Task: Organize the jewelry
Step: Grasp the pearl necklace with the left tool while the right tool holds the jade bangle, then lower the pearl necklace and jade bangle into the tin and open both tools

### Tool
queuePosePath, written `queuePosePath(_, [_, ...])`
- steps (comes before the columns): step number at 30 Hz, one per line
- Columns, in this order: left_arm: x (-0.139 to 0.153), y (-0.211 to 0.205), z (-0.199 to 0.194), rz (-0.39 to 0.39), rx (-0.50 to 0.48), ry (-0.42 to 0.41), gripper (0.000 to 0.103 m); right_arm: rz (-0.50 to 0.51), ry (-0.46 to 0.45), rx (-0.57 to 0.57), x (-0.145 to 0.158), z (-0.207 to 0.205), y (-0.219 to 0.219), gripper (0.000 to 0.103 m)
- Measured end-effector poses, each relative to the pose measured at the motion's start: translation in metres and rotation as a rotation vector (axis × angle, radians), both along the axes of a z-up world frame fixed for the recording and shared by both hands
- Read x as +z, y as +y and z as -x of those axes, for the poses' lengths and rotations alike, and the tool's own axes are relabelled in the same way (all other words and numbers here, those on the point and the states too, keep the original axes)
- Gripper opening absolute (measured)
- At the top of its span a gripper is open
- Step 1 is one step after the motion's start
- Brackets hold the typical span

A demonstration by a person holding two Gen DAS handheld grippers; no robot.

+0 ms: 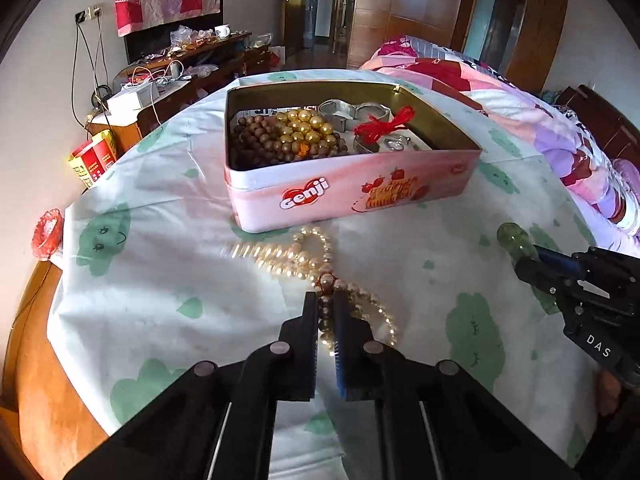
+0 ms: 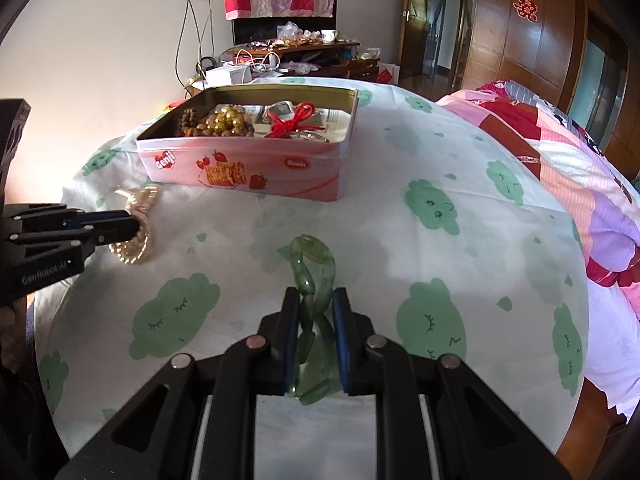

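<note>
Already both tools grip jewelry above the tabletop: left tool (image 1: 326, 304) pinches the limp pearl necklace (image 1: 316, 256) at its knot, right tool (image 2: 316, 300) clamps the green bracelet (image 2: 314, 272), likely slippery and brittle, short of the tin (image 1: 352, 192)

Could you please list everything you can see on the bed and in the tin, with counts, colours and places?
tin: one, pink, open, on the sheet
sheet: one, white with green prints, under everything
brown beads: one pile, left part of tin
gold beads: one cluster, middle of tin
red cord: one, right part of tin
pearl necklace: one, cream, held before the tin
green bracelet: one, held
left hand-held gripper: black, shut on pearl necklace
right hand-held gripper: black, shut on green bracelet
</note>
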State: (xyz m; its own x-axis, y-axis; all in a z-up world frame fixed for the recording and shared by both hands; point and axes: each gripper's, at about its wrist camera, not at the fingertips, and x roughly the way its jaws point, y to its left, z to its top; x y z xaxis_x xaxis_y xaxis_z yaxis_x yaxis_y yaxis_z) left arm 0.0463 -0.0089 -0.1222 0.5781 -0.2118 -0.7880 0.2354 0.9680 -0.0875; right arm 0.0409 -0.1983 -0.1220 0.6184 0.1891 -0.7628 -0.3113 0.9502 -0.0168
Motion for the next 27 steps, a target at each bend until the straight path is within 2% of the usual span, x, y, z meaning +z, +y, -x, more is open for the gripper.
queuePosePath(6, [0.007,0.002,0.004,0.039,-0.008,-0.021,0.006,-0.008,-0.007,0.003,0.000,0.000,-0.001,0.019])
queuePosePath(13, [0.034,0.008,0.010,0.086,-0.006,-0.084,0.005,-0.018,-0.037,0.018,0.004,0.004,0.000,0.019])
queuePosePath(27, [0.067,0.010,0.015,0.100,-0.001,-0.192,0.005,-0.078,-0.114,0.041,0.026,0.009,0.002,0.019])
